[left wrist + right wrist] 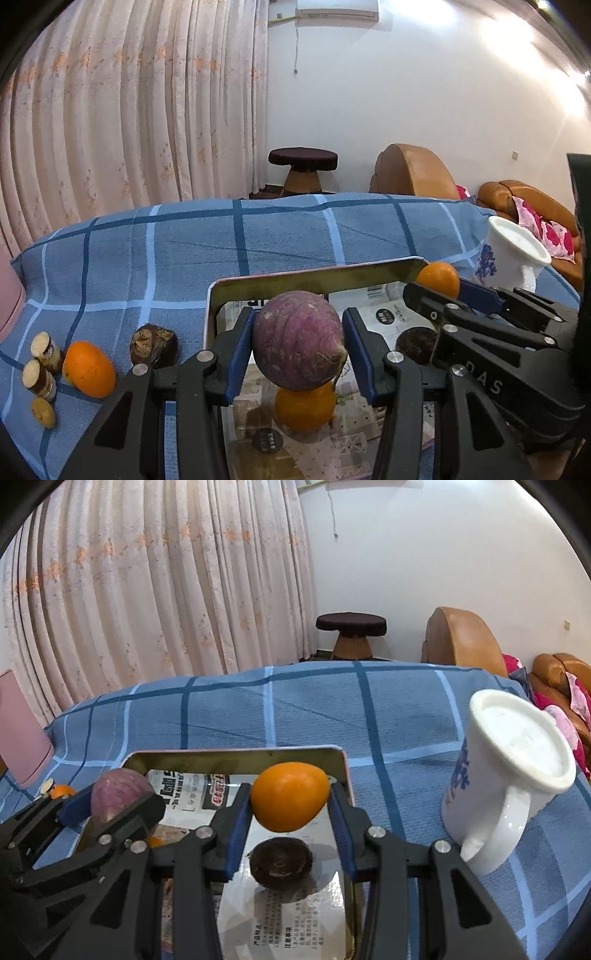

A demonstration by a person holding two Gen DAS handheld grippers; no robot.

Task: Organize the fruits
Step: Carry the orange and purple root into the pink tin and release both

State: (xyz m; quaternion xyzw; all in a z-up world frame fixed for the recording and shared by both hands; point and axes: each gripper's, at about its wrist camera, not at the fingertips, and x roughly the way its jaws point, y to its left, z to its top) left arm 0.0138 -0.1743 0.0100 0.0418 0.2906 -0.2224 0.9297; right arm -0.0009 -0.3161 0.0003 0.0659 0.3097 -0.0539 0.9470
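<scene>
Gripping round purple fruit (297,339), smooth orange (290,796), over tray (236,755)

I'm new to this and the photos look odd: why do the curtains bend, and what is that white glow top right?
Left wrist view: the fisheye lens bows the curtain, and glare washes the wall at top right. Right wrist view: same bowing, black corners, and the shiny tray mirrors print.

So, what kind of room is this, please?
Most likely a home living room. A brown leather sofa stands behind the table with the blue checked cloth, floral curtains hang along the wall, and an air conditioner is mounted high up.
</scene>
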